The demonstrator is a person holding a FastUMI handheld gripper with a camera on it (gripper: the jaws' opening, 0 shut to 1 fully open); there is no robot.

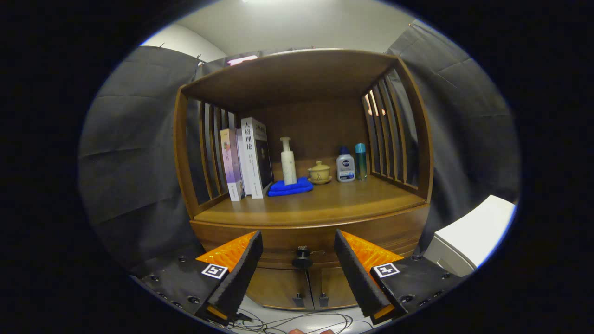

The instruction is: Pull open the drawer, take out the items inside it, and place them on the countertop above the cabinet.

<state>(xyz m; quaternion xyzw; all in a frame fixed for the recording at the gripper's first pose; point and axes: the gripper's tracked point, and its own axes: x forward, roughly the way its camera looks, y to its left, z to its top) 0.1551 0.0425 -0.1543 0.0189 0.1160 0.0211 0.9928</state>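
gripper [298, 260] open, fingers spread wide, holding nothing | drawer knob [302, 256] straight ahead, centred between the fingers, beyond the tips, not touched | drawer [315, 236] shut

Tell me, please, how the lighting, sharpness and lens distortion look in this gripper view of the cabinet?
Gripper view: fisheye bends the cabinet posts and top outward; a ceiling light glares above; the shelf recess is dim yet the books and bottles stay sharp; the countertop carries a soft sheen; the open gripper brackets the drawer knob, in focus.
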